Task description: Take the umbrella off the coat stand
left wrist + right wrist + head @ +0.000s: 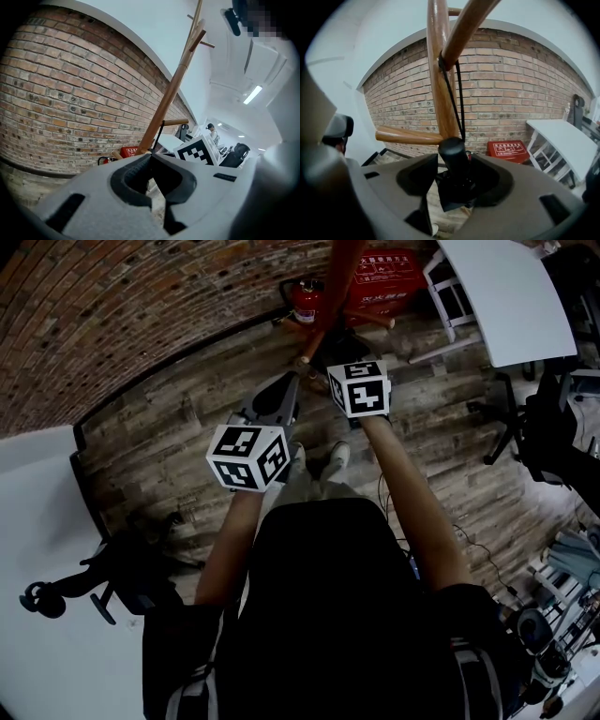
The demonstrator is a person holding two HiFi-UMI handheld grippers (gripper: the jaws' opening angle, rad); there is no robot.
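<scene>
Fingers of right gripper (pixel 454 158) pinch umbrella handle (pixel 451 149); left gripper (pixel 150 157) pressed together, empty; unhooking step, next lift cord loop (pixel 460 103) over coat-stand peg (pixel 466 28)

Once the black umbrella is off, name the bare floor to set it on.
Bare wooden plank floor left of the wooden coat stand, along the brick wall. Crowded right: red box, black office chair.

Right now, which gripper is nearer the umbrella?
Right. The right gripper has the umbrella handle between its fingers. The left gripper is off to the left of it, holding nothing and pointing at the stand.
</scene>
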